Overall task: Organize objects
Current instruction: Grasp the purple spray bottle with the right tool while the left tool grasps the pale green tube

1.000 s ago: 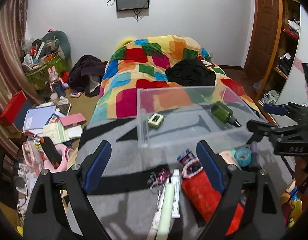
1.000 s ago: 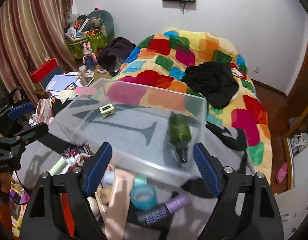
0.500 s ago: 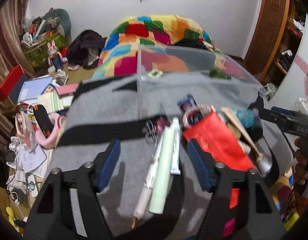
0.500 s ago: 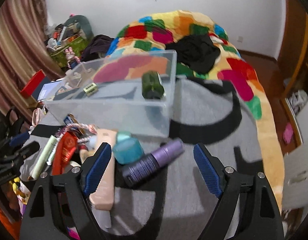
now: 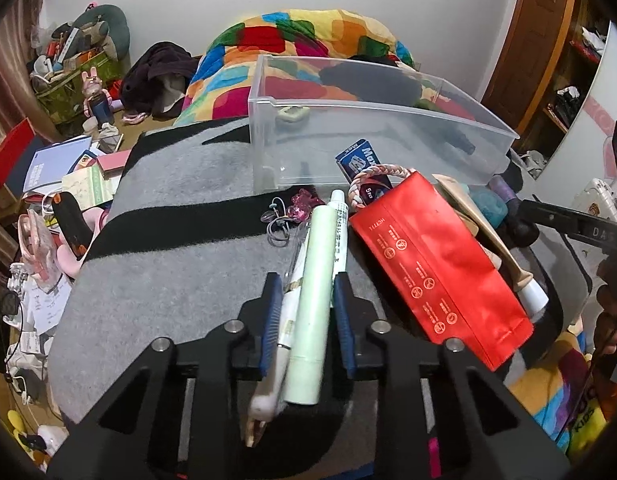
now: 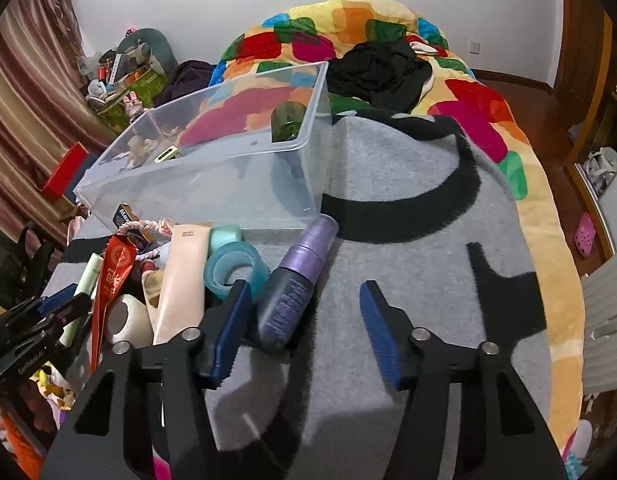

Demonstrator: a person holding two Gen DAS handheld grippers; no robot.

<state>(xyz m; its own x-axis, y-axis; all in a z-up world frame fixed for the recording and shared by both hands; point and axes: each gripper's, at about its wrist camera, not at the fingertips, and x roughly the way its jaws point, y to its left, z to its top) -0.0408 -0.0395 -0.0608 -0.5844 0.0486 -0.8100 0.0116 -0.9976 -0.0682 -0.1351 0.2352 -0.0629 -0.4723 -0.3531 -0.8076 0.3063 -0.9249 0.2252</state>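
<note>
My left gripper (image 5: pixel 304 280) points down at the grey blanket, and its jaws are closing on a pale green tube (image 5: pixel 314 280) and a thin white tube (image 5: pixel 286 308) beside it. Both pads touch this pair. My right gripper (image 6: pixel 304 288) is also closing. A purple spray bottle (image 6: pixel 296 280) lies between its jaws, against the left pad and apart from the right one. A clear plastic bin (image 6: pixel 212 152) behind holds a dark green bottle (image 6: pixel 286 120) and a small pale box (image 5: pixel 293 114). A red pouch (image 5: pixel 436 260) lies right of the green tube.
A teal tape roll (image 6: pixel 234 268), a peach tube (image 6: pixel 180 276), hair ties (image 5: pixel 280 220) and a blue box (image 5: pixel 360 160) crowd the bin's front. Black clothes (image 6: pixel 380 68) lie on the patchwork quilt. Books and bags litter the floor (image 5: pixel 68 168) to the left.
Both grippers have come down toward the pile in front of the bin. The left jaws narrowed around the green tube. The right jaws narrowed around the purple bottle.
</note>
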